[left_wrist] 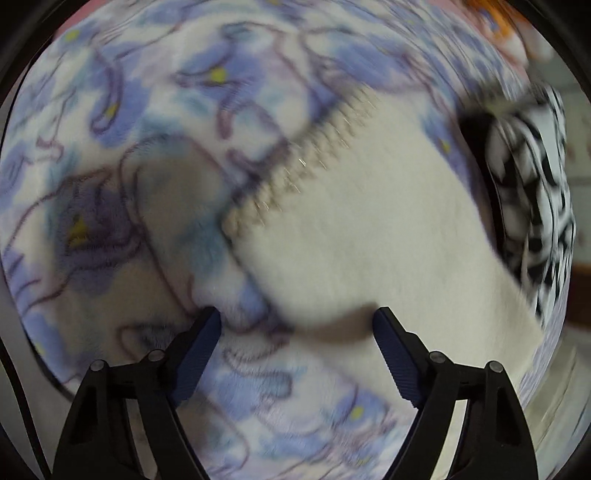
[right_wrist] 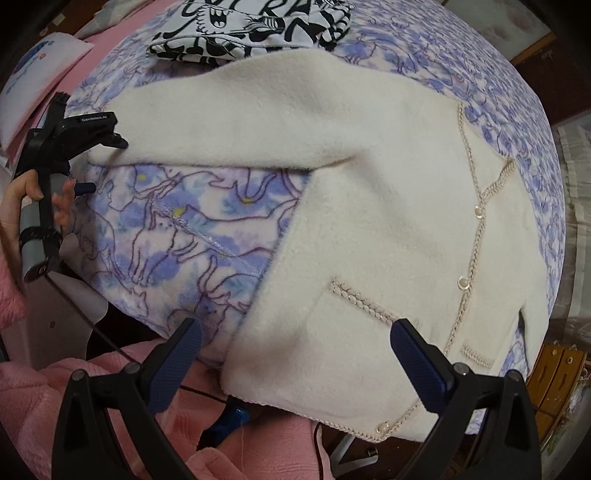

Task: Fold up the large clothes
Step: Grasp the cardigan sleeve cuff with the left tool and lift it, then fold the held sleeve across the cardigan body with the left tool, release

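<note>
A plush blanket (right_wrist: pixel 177 236) printed with blue flowers and outlined cats covers the work surface, with pink bedding (right_wrist: pixel 258 439) at six o'clock in the right wrist view and wooden furniture (right_wrist: pixel 554 373) at four o'clock. The cream cardigan (right_wrist: pixel 369 206), fuzzy with braided trim and pearly buttons, lies flat across the blanket, one sleeve stretched toward nine o'clock. A folded black-and-white printed garment (right_wrist: pixel 255 29) sits at twelve o'clock. The right gripper (right_wrist: pixel 295 354) hovers over the cardigan's hem, jaws apart and empty. The left gripper (left_wrist: pixel 297 325) is over the sleeve cuff (left_wrist: pixel 295 173), jaws apart around the sleeve's edge without pressing it.
</note>
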Motion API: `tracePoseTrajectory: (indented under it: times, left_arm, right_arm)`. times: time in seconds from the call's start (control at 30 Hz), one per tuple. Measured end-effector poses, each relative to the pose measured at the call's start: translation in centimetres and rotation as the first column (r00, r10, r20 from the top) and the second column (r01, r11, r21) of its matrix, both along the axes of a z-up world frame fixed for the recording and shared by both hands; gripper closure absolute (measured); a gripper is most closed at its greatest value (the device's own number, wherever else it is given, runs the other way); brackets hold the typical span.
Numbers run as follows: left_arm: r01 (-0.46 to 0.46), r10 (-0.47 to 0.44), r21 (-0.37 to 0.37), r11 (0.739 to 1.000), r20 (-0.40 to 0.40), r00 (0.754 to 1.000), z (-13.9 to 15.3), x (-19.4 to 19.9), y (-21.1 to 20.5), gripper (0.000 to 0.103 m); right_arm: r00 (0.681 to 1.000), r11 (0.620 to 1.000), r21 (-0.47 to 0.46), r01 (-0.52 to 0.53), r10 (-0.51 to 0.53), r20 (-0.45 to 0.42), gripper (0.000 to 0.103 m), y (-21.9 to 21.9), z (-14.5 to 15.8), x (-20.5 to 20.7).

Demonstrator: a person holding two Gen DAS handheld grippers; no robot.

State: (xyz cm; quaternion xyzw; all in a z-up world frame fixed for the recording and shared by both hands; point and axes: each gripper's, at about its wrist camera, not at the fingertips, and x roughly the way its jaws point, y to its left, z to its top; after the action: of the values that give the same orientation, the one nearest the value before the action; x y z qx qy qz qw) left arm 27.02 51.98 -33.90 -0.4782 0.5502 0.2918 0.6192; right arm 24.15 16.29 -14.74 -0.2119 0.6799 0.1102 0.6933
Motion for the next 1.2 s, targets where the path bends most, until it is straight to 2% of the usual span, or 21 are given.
tracePoseTrajectory:
  times: [0.1,0.13,0.23,0.37,0.5,0.7,0.83,0.97,1.07,1.2]
  left_arm:
    - [-0.035,0.035,0.001,0.999,-0.004,0.999,-0.7,0.8,0.3,0.025]
    - [-0.043,0.043,0.010,0.999,0.001,0.999,-0.7,1.2,0.2,0.034]
    - [-0.057,0.056,0.038,0.998,0.036,0.998,-0.4,2.3,0.6,0.069]
    - [-0.028,0.028,0.074,0.997,0.006,1.000,0.2,4.3,0.6,0.085]
    - [0.009,-0.013,0.108,0.994,0.038,0.999,1.7,6.3,1.3,0.090]
    - [-0.023,0.002,0.135,0.991,0.154,0.988,7.9,7.8,-1.0,0.092]
    - [0.023,-0.072,0.176,0.984,0.274,0.959,13.3,7.9,-5.5,0.096]
    - [0.114,-0.197,0.242,0.964,0.354,0.914,19.1,9.2,-13.5,0.096]
    - [0.171,-0.273,0.272,0.947,0.404,0.873,22.4,10.0,-20.1,0.096]
    - [0.285,-0.408,0.320,0.903,0.433,0.804,25.3,11.0,-29.8,0.096]
  right_arm:
    - [1.000,1.000,-0.021,0.023,-0.023,-0.014,0.001,-0.5,-0.4,0.1]
    - [0.999,0.999,-0.024,0.028,-0.029,-0.015,0.001,-0.7,-0.5,0.1]
    - [0.999,0.998,-0.037,0.041,-0.041,-0.009,0.001,-1.2,-0.5,0.1]
    - [0.997,0.997,-0.013,0.079,-0.079,-0.001,0.001,-2.5,-0.3,0.2]
    - [0.994,0.994,0.006,0.106,-0.106,-0.010,0.001,-3.6,-0.7,0.2]
    - [0.992,0.990,0.074,0.122,-0.123,0.020,0.001,-5.7,-0.4,0.3]
    - [0.990,0.984,0.126,0.127,-0.133,0.042,0.001,-8.3,-0.1,0.6]
    - [0.987,0.975,0.190,0.117,-0.135,0.083,0.001,-12.3,0.6,1.1]
    - [0.985,0.962,0.252,0.107,-0.136,0.102,0.001,-15.9,1.2,1.8]
    - [0.970,0.924,0.362,0.125,-0.189,0.149,0.001,-21.6,2.1,2.8]
